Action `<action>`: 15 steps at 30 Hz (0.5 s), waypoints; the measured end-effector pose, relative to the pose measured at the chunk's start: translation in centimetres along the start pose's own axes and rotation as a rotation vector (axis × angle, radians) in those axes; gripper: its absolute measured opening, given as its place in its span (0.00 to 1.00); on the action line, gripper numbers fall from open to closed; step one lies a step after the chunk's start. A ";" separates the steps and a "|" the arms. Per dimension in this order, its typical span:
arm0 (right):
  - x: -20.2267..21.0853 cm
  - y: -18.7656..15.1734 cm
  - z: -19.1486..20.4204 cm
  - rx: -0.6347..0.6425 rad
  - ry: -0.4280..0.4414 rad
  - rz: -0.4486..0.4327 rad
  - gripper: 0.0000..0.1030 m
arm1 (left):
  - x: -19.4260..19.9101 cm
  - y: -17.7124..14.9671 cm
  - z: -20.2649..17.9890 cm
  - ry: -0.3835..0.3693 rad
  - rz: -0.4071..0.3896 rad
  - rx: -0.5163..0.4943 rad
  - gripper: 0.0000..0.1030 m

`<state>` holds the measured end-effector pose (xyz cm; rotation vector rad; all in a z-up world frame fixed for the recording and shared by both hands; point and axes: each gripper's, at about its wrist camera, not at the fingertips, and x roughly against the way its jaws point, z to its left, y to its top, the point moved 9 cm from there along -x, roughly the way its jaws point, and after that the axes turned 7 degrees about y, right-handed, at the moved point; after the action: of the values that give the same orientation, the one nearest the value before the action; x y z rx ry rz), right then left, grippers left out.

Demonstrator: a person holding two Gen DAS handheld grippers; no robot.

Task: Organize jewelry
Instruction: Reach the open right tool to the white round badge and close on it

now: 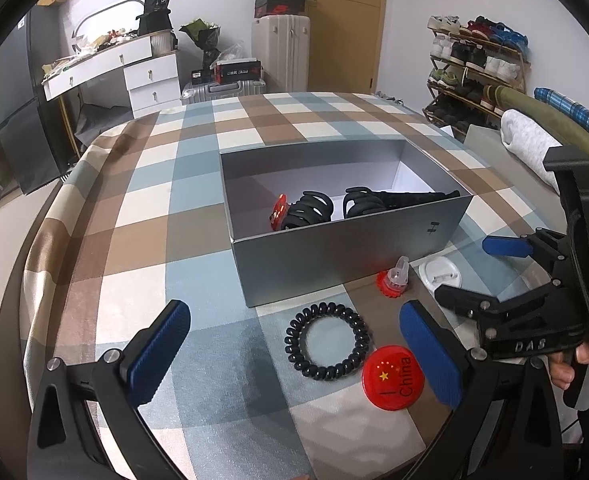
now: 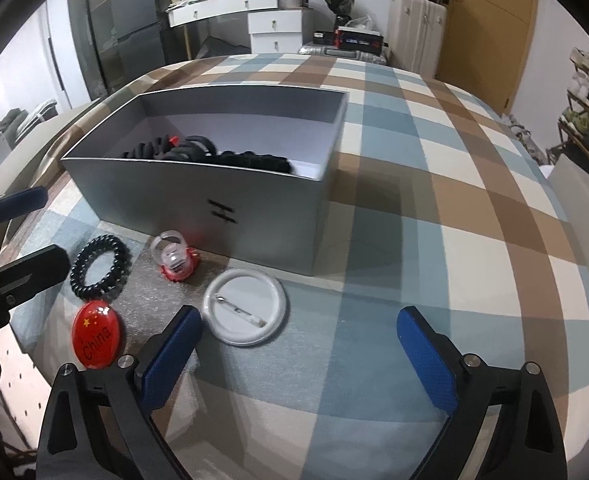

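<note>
A grey open box [image 1: 334, 256] [image 2: 198, 200] sits on the checked cloth and holds black hair claws [image 1: 306, 210] [image 2: 198, 152] and a small red clip [image 1: 277, 210]. In front of it lie a black spiral hair tie [image 1: 328, 342] [image 2: 99, 266], a red round "China" badge [image 1: 392, 378] [image 2: 97, 334], a red toy ring [image 1: 394, 280] [image 2: 176, 262] and a white badge turned pin side up [image 1: 440, 274] [image 2: 246, 306]. My left gripper [image 1: 294, 356] is open, the hair tie and red badge between its fingers. My right gripper [image 2: 298, 356] is open and empty, just short of the white badge.
The checked cloth [image 1: 142, 216] [image 2: 434, 184] covers a rounded table. Folded clothes [image 1: 530, 144] lie at the right edge. Beyond stand a white dresser [image 1: 134, 72], suitcases [image 1: 282, 52] and a shoe rack [image 1: 474, 64]. The right gripper also shows in the left wrist view [image 1: 506, 272].
</note>
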<state>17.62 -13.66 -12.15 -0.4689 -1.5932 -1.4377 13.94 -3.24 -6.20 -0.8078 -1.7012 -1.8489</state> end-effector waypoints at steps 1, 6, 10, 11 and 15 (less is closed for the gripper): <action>0.0 0.0 -0.3 -0.012 -0.005 -0.003 0.95 | 0.0 0.0 0.0 -0.001 0.000 0.000 0.99; 0.1 0.1 0.2 0.002 0.004 -0.009 0.94 | -0.1 -0.1 -0.1 -0.001 0.003 -0.002 0.99; 0.2 0.2 0.9 0.025 0.017 -0.020 0.84 | -0.2 -0.1 -0.2 0.001 0.006 -0.005 0.99; 0.2 0.3 0.9 0.027 0.020 -0.021 0.81 | -0.2 -0.1 -0.2 0.001 0.007 -0.006 0.99; 0.4 0.5 1.0 0.036 0.027 -0.029 0.63 | -0.2 -0.2 -0.3 -0.001 0.009 -0.008 0.99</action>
<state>17.39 -12.70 -11.45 -0.4054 -1.6071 -1.4291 13.89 -3.52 -6.49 -0.8179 -1.6895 -1.8506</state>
